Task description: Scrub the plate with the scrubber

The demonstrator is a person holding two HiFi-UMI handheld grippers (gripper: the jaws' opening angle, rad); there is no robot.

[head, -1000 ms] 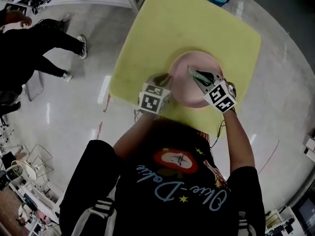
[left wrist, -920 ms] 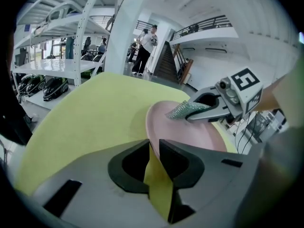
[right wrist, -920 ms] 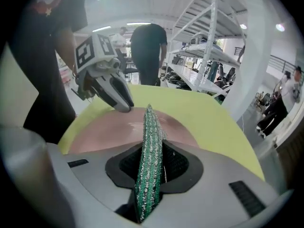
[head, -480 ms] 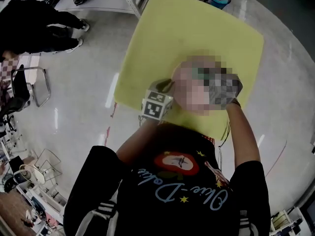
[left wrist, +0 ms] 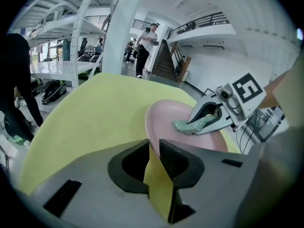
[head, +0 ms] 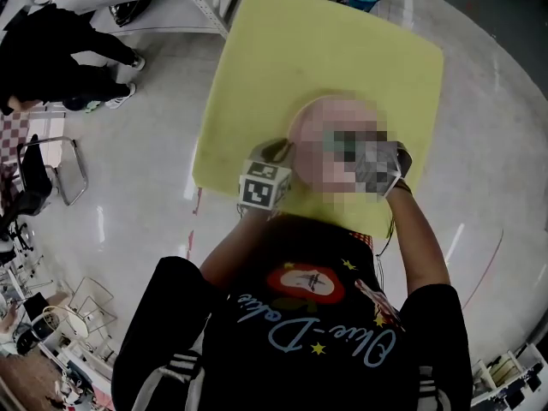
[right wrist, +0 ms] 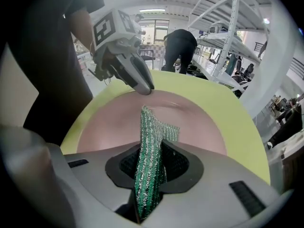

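While the left fingers [left wrist: 179, 159] pinch the plate [left wrist: 166, 120] rim, the right fingers [right wrist: 179, 164] squeeze the scrubber [right wrist: 148, 137] over it.
Hard pushing could slide the plate, mid-frame, off the surface [left wrist: 95, 108].

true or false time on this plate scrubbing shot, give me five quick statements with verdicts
1. The green mesh scrubber is clamped between the jaws of the right gripper. True.
2. The round plate is blue. False: it is a pink round plate.
3. The plate rests on a yellow table. True.
4. The left gripper hangs well away from the plate. False: its jaw tips are on the plate's rim and appear to pinch it.
5. The scrubber lies loose on the table. False: the right gripper holds it over the plate.
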